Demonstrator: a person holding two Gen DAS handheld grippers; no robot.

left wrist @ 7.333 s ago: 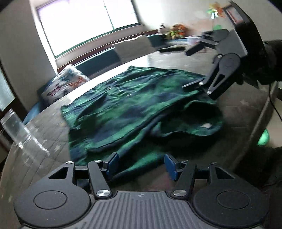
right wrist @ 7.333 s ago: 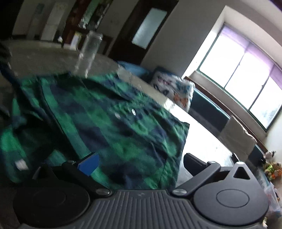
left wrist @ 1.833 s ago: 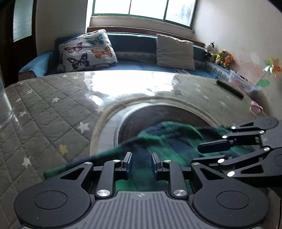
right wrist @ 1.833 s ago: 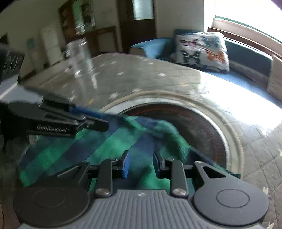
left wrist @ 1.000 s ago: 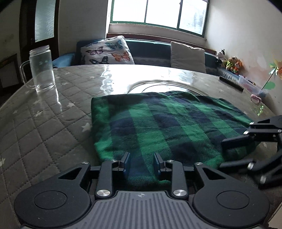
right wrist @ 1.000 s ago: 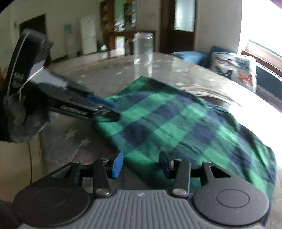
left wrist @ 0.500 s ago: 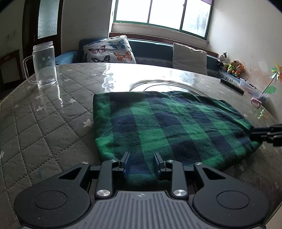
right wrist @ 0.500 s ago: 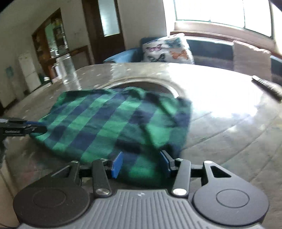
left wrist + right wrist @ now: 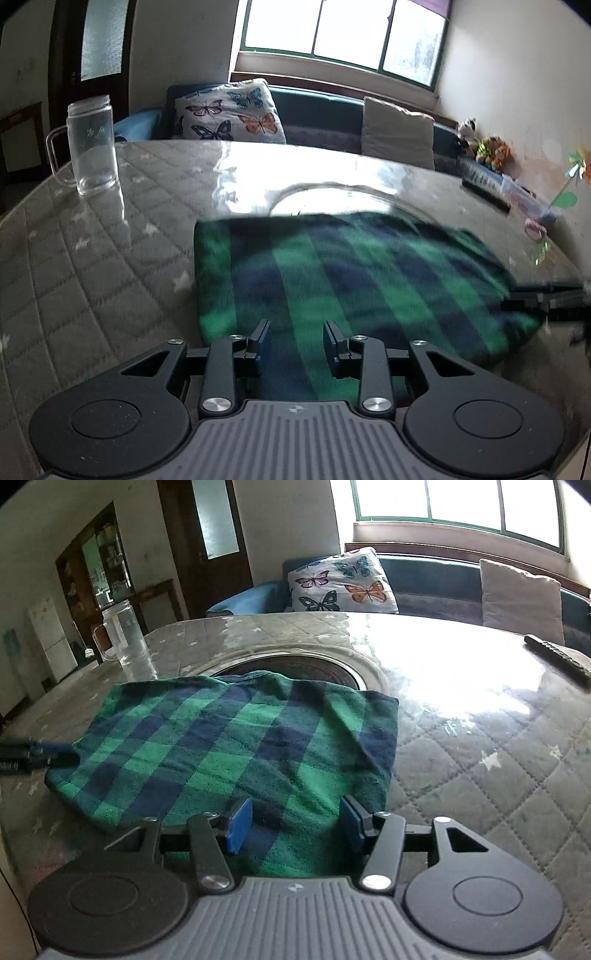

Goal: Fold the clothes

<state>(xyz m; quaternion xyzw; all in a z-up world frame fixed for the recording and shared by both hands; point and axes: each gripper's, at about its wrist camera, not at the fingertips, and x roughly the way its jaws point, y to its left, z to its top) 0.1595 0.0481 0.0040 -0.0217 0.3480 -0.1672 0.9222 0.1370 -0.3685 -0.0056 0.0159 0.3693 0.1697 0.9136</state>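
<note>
Motion blur smears the plaid garment (image 9: 354, 280) in the left wrist view, its near hem hidden behind the left gripper (image 9: 295, 341), while the right gripper (image 9: 546, 295) is cut off at the frame's edge.

Parted left gripper (image 9: 295, 341) over folded plaid cloth (image 9: 354, 273) on table (image 9: 92, 258).

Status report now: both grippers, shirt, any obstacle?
Left gripper open, right gripper open. Shirt folded, flat on table. Jar stands apart, no obstacle.
</note>
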